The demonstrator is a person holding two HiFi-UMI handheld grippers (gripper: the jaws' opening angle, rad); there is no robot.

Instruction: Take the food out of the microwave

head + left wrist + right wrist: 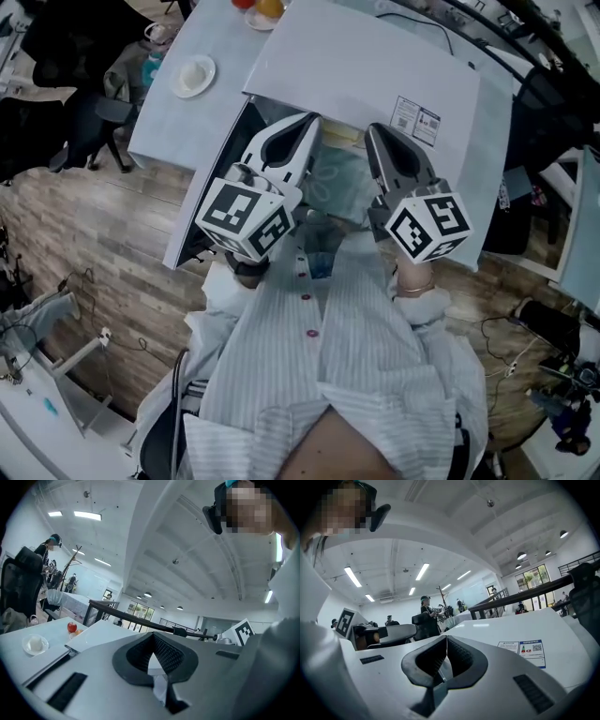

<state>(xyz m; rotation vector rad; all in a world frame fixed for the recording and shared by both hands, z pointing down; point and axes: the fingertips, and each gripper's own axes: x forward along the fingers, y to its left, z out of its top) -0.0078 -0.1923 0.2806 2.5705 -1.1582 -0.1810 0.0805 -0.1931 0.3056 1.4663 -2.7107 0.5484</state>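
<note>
Left tool (310, 120) and right tool (371, 128) are held clenched, empty, before the microwave (375, 66). Food is unseen; it is presumed spillable, best gripped at an edge.

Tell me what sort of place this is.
Probably an open-plan office or lab: an office chair, strip ceiling lights, and a microwave on a white table.

- There were two grippers: the left gripper (307, 120) and the right gripper (373, 131).
- One microwave (375, 66).
- Two plates by the table's (169, 127) far edge: a saucer (194, 75) and a fruit plate (255, 19).
- One apple (71, 627).
</note>
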